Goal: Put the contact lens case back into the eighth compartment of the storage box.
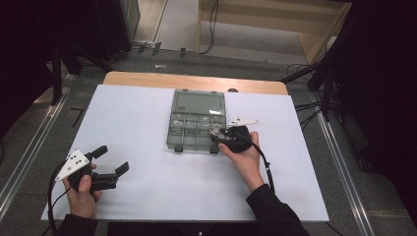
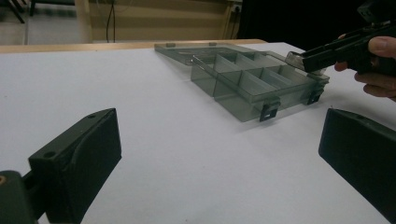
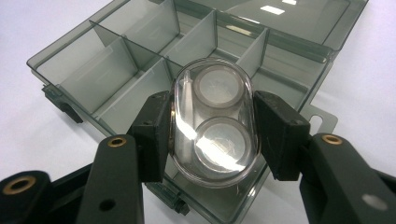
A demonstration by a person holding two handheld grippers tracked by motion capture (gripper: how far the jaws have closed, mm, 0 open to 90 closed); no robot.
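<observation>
The left gripper (image 1: 109, 161) rested on the white desk (image 1: 147, 196), jaws wide apart and empty. The right gripper (image 3: 210, 128) had its jaws clamped on a clear oval case (image 3: 212, 123), held over the near right corner of the open compartment box (image 1: 189, 129).

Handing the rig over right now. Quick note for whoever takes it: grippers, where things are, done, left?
Right gripper: shut on the clear oval case, which has two round discs inside, held over the near right corner of the organizer box.
Left gripper: open, holding nothing, near the table's near left edge.
Box: lid laid open, dividers in place; the compartments look empty.
Done: case picked up and brought to the box.
Left: probably lower it into a compartment and release; the lid may then need closing.
</observation>
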